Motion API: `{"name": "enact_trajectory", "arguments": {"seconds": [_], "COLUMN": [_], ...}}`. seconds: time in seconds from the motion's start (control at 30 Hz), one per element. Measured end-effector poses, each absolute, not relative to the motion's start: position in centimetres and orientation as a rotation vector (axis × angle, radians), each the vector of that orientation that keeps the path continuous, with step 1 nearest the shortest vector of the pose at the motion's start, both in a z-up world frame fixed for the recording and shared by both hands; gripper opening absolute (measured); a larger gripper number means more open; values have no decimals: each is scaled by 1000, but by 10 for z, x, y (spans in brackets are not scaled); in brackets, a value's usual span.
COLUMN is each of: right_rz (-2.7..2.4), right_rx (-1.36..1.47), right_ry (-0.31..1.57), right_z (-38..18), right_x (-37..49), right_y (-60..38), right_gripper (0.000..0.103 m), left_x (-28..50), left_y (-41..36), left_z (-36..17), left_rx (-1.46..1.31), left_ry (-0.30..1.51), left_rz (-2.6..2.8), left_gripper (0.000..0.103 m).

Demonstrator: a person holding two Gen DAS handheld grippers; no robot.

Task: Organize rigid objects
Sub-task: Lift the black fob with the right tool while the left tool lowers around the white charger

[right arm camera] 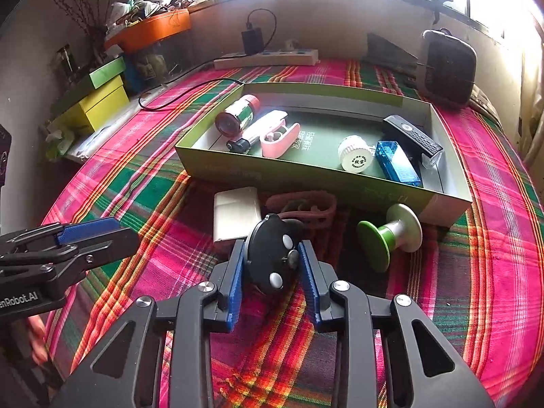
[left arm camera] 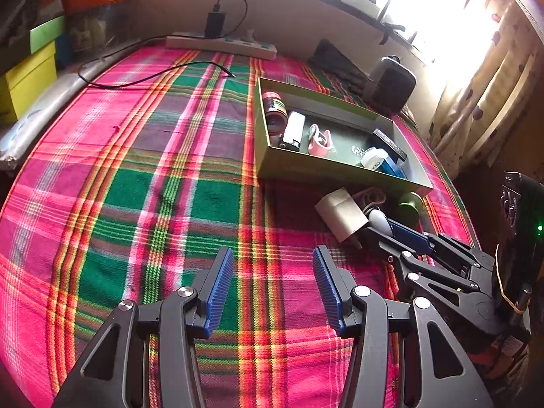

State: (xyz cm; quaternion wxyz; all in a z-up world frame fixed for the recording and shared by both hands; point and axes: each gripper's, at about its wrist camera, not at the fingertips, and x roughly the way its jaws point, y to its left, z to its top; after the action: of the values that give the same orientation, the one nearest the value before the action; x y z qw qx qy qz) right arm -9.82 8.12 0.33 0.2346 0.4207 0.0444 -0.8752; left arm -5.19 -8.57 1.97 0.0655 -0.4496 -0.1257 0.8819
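My right gripper [right arm camera: 274, 272] closed on black bear-shaped gadget [right arm camera: 272, 258], blue pads pressing both its sides, over plaid cloth [right arm camera: 136, 176] just before green box [right arm camera: 306, 176]. White adapter [right arm camera: 234, 212] and green spool [right arm camera: 391, 234] near ahead, spool to right. My left gripper [left arm camera: 273, 292] wide open, holding nothing, above cloth.

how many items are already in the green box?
6. Left end: red-and-green can, white tube, pink case. Right end: white round jar, blue clear box, black remote by the right wall of the green box. Smaller ones could be hidden.
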Motion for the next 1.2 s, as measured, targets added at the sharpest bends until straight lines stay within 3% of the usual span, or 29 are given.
{"name": "enact_trajectory", "arguments": {"seconds": [0.37,1.2], "right_rz": [-2405,-2401], "right_rx": [1142,1104], "right_ry": [76,5], "right_z": [11,16], "right_x": [-95,-92], "right_y": [104,148], "right_gripper": [32,32], "left_x": [-71,-103], "left_y": [-58,2], "left_z": [20,12], "left_rx": [-1369,-1443], "left_ry": [-367,-132], "left_rz": [2626,2698], "left_gripper": [48,49]}}
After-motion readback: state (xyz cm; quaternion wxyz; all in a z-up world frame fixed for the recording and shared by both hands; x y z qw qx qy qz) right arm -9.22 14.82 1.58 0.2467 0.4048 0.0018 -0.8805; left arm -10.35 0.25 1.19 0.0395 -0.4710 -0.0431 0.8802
